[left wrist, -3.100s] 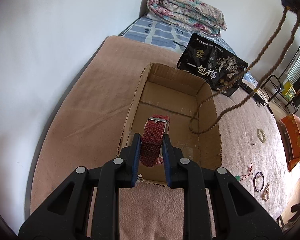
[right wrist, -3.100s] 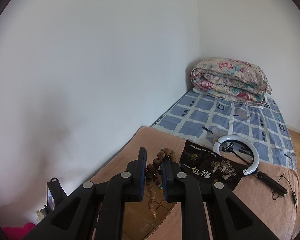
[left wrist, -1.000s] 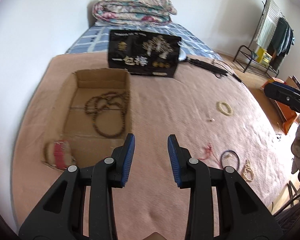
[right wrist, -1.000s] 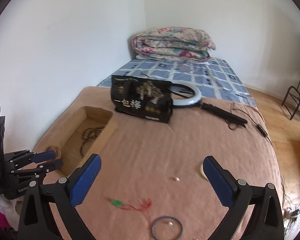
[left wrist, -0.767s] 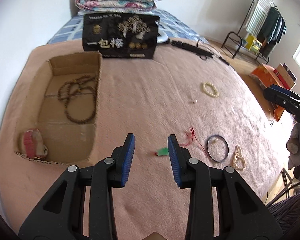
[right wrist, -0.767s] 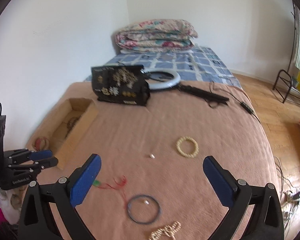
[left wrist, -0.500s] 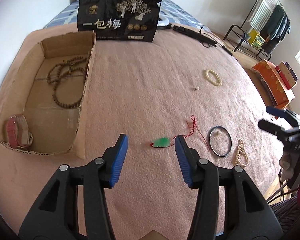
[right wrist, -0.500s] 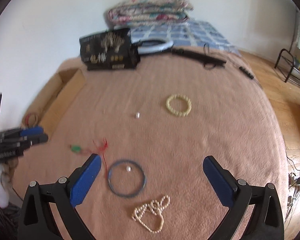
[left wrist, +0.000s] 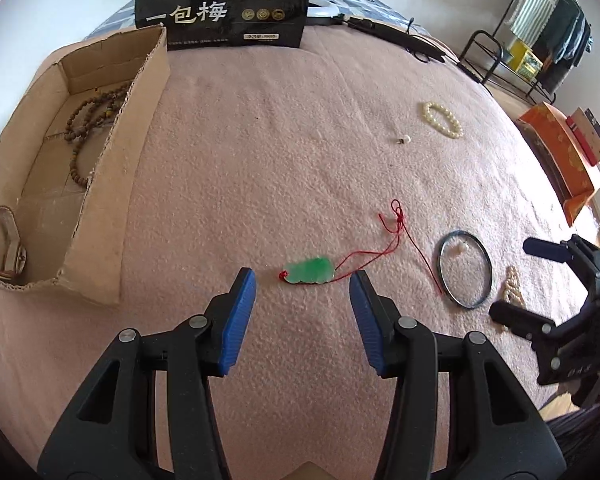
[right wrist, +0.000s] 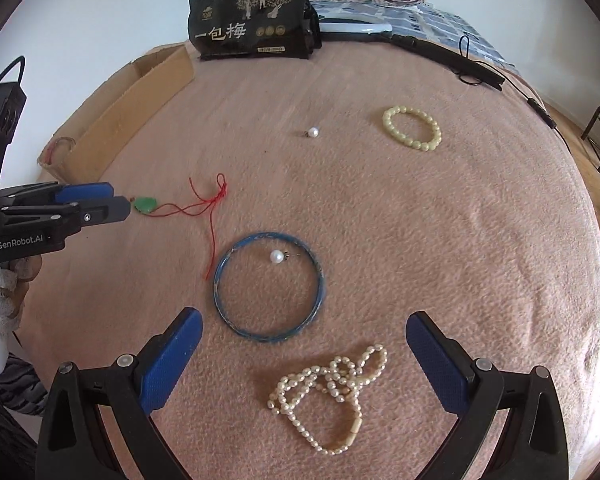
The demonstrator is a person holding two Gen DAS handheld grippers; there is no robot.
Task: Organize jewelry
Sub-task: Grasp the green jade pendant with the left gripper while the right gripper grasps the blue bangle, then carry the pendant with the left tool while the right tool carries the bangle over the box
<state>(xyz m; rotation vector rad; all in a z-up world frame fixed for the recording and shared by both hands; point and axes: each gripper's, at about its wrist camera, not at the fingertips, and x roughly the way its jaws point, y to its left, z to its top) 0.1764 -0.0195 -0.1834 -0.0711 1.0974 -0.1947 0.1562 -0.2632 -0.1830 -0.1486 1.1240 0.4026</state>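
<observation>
My left gripper (left wrist: 302, 280) is open and empty, its tips on either side of a green pendant (left wrist: 309, 271) on a red cord (left wrist: 394, 229). My right gripper (right wrist: 300, 334) is wide open and empty over a pearl necklace (right wrist: 332, 392), just short of a blue bangle (right wrist: 269, 285) with a loose pearl (right wrist: 276, 256) inside it. A cardboard box (left wrist: 112, 136) at the left holds a brown bead necklace (left wrist: 88, 120) and a red watch (left wrist: 0, 240). A cream bead bracelet (right wrist: 412, 127) and a second pearl (right wrist: 313, 132) lie farther back.
A black printed bag (left wrist: 224, 4) stands behind the box. A ring light with a black handle (right wrist: 412, 40) and cables lie at the back right. Everything rests on a pink blanket (left wrist: 284, 128). An orange box (left wrist: 564, 160) sits off the right edge.
Both grippers let go of the watch and bead necklace, now in the box. They swung right and came down: the left over the pendant with jaws wider, the right over the pearl necklace.
</observation>
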